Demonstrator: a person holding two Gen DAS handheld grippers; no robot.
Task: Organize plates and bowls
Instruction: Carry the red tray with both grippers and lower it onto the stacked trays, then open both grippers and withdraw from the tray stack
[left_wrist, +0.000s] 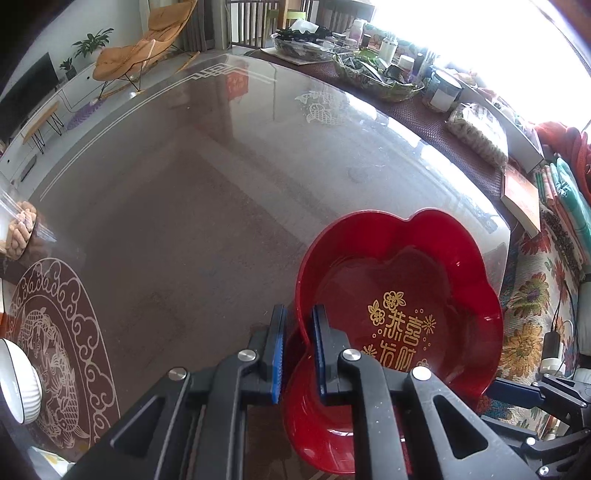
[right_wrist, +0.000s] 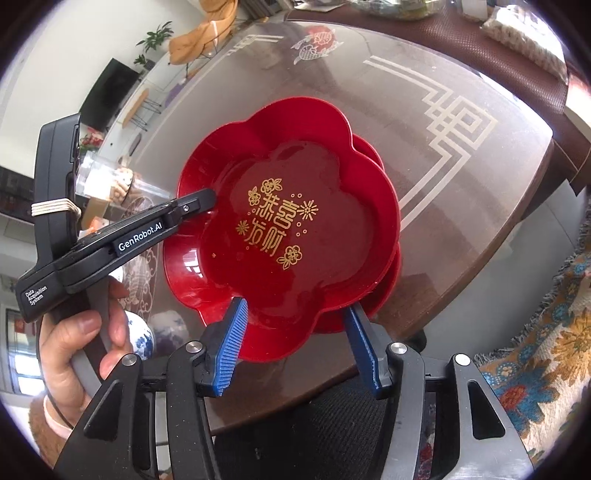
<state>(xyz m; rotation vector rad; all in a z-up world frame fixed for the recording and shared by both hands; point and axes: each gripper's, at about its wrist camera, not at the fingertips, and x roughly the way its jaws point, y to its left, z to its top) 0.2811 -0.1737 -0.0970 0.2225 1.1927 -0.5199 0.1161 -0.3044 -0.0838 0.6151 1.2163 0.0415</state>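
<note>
A red flower-shaped plate (left_wrist: 399, 295) with gold characters lies on a second red plate (right_wrist: 384, 295), near the front edge of the glass-topped table (left_wrist: 221, 184). My left gripper (left_wrist: 298, 314) is shut on the upper plate's left rim, one blue pad inside and one outside. In the right wrist view the upper plate (right_wrist: 288, 221) fills the middle, and the left gripper (right_wrist: 208, 199) bites its rim from the left. My right gripper (right_wrist: 295, 306) stands open, its blue pads astride the plates' near rim without pressing. A hand (right_wrist: 74, 343) holds the left gripper's handle.
A white ribbed bowl (left_wrist: 18, 384) sits at the table's left edge, and a blue-and-white bowl (right_wrist: 142, 332) stands near the hand. A clear snack container (right_wrist: 107, 177) is at the left. Baskets and jars (left_wrist: 376, 74) crowd the far side. A floral cloth (right_wrist: 535, 332) lies beyond the table's right edge.
</note>
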